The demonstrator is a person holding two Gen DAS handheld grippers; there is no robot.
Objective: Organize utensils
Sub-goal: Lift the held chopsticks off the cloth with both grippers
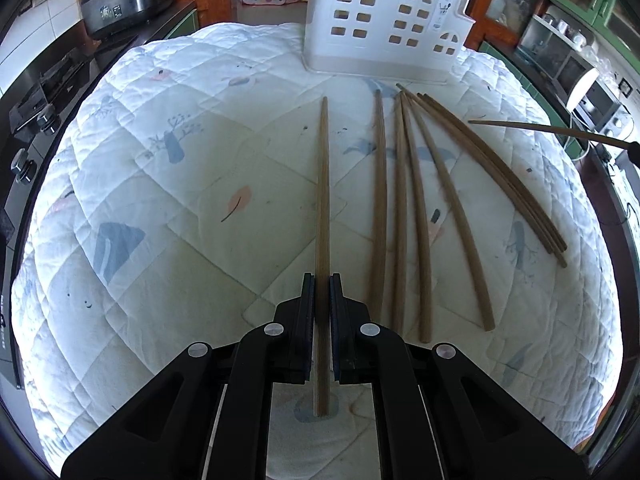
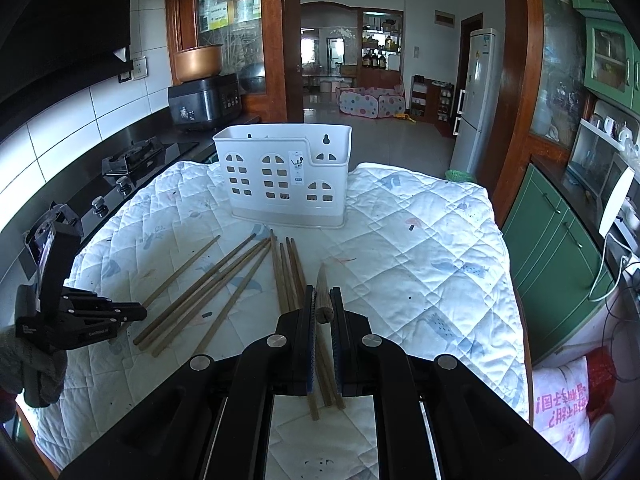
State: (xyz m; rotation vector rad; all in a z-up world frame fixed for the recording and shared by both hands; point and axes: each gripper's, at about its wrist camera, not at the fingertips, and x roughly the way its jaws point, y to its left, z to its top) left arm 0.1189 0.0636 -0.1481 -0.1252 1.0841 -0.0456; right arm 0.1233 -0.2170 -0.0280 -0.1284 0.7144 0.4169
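Several brown wooden chopsticks (image 1: 416,208) lie on a white quilted cloth (image 1: 160,184) in front of a white perforated utensil holder (image 1: 384,24). My left gripper (image 1: 322,280) is shut on one chopstick (image 1: 322,184) that lies flat on the cloth, apart from the others. My right gripper (image 2: 322,294) is shut on another chopstick (image 2: 322,292) and holds it raised, tip pointing toward the holder (image 2: 284,176). That lifted chopstick also shows at the right edge of the left wrist view (image 1: 548,130). The left gripper body (image 2: 80,316) shows at the left of the right wrist view.
A gas hob (image 2: 132,160) and a black rice cooker (image 2: 204,100) stand on the counter to the left of the cloth. Green cabinets (image 2: 556,248) run along the right. A fridge (image 2: 478,100) stands beyond the table.
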